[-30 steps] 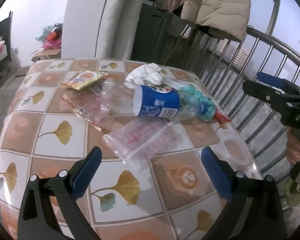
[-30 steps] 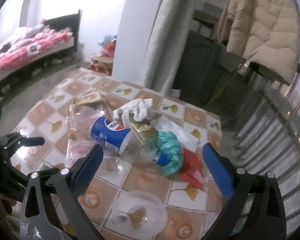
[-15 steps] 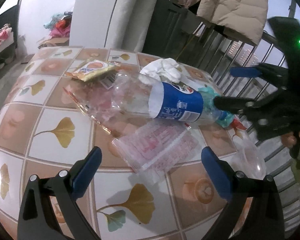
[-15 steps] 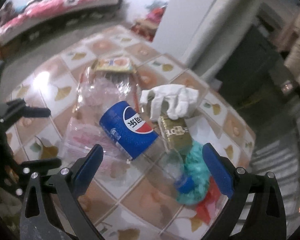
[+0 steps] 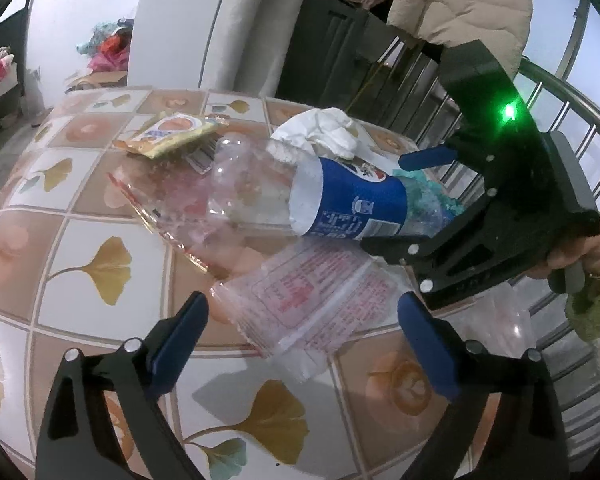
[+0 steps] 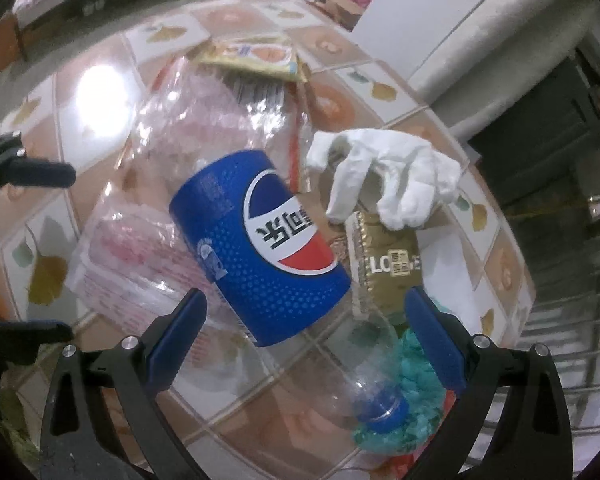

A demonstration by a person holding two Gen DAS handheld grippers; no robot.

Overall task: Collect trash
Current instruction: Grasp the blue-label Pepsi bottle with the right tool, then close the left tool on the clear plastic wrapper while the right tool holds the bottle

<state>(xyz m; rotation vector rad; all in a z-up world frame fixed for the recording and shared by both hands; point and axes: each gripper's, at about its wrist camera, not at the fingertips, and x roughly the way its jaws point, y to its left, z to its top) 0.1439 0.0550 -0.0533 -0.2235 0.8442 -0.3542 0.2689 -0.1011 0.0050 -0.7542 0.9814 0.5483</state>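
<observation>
With both tools over the tiled table (image 5: pixel 80 320), the left gripper (image 5: pixel 302 338) sits at the bottom of the left wrist view, its jaws wide but beginning to close with nothing pressed between them. Just beyond its blue pads lies a clear printed plastic bag (image 5: pixel 312 300), flat on the tiles at centre frame.

Behind the bag, across mid-frame, lies a plastic bottle (image 5: pixel 300 204) with a blue label, on its side and resting partly on a crumpled clear wrapper (image 5: pixel 160 200). At right of frame the right gripper (image 5: pixel 424 196) straddles the bottle's neck end, jaws apart and gripping nothing. In the right wrist view the same gripper (image 6: pixel 306 330) frames the label and shoulder of the bottle (image 6: pixel 260 248), whose blue cap points to the lower right.

Further back:
- a gold box (image 6: pixel 388 268) and a teal tuft (image 6: pixel 412 380), both just beside the bottle;
- a white crumpled tissue (image 5: pixel 320 132) at upper centre;
- a yellow snack packet (image 5: pixel 172 134) at upper left.

Hazards from this position:
- The bottle is round, thin-walled and seated on slick film; an off-centre closure may roll or squirt it toward the railing (image 5: pixel 572 92).
- Pads may pinch the teal tuft or the box along with the bottle.
- Whether the bottle's base is intact cannot be judged; the clear plastic blurs there.
</observation>
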